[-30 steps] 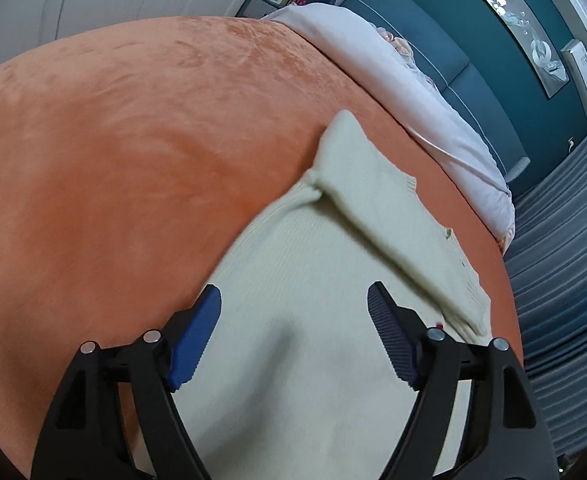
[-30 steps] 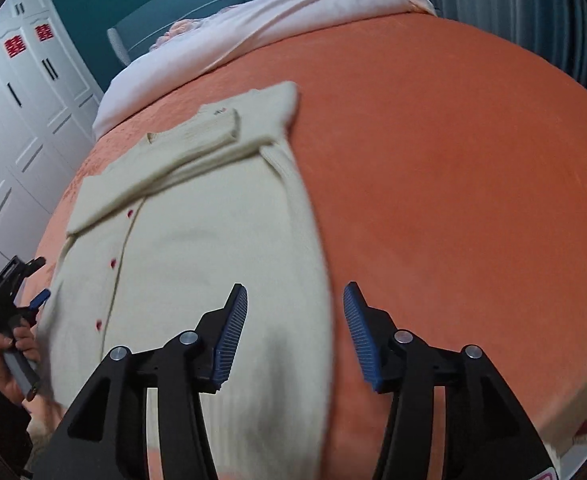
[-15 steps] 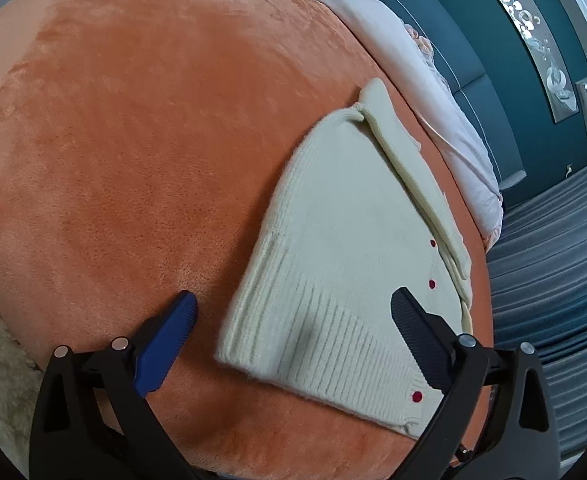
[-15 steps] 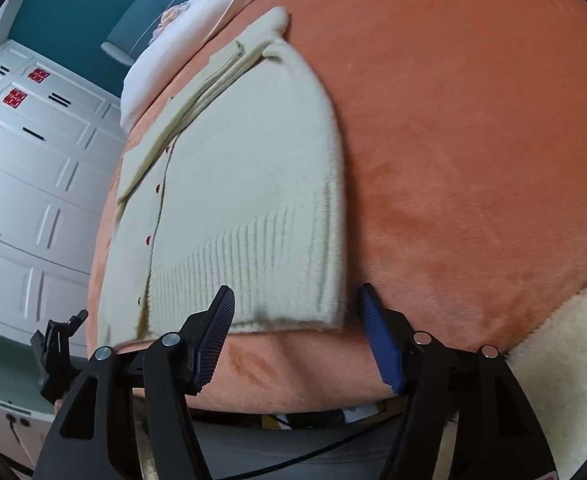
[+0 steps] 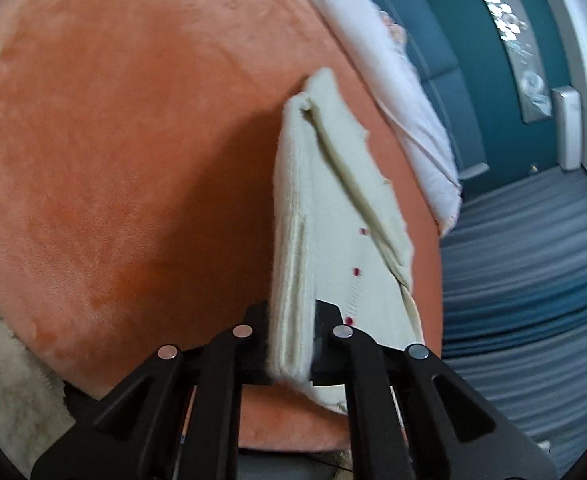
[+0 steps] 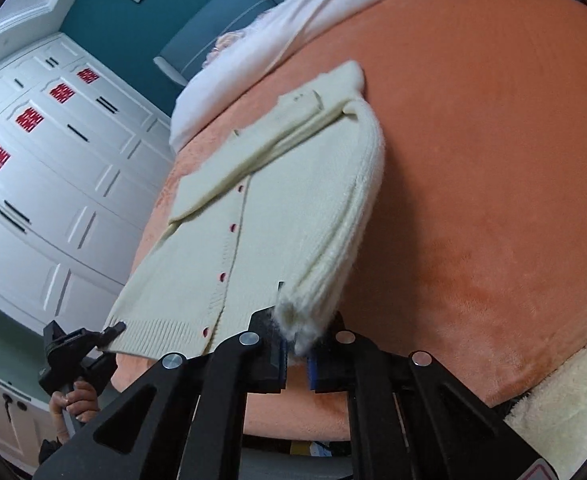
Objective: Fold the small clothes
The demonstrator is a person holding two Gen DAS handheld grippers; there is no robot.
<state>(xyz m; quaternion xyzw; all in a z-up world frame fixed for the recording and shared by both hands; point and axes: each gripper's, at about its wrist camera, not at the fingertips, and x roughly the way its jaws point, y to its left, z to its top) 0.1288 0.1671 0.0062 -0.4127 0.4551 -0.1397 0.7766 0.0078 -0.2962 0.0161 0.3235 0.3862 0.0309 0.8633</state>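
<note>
A cream knit cardigan (image 5: 333,220) with small red buttons lies on the orange bed cover (image 5: 113,140), its sleeves folded across the chest. My left gripper (image 5: 291,320) is shut on one near hem corner, which stands up bunched between the jaws. In the right wrist view the cardigan (image 6: 277,208) is lifted at its near edge. My right gripper (image 6: 295,344) is closing, its blue pads pinching the other hem corner. The left gripper (image 6: 81,340), held by a hand (image 6: 73,400), shows at the far hem corner.
A white duvet (image 5: 393,72) lies at the head of the bed against a teal headboard. White wardrobe doors (image 6: 33,180) stand beyond the bed's left side. A fluffy cream rug (image 6: 565,400) lies below the near bed edge. Orange bed cover (image 6: 493,160) spreads right of the cardigan.
Both grippers pulled back to the cardigan's near hem and went from wide open to closed on its corners. The hem now rises off the bed cover.
</note>
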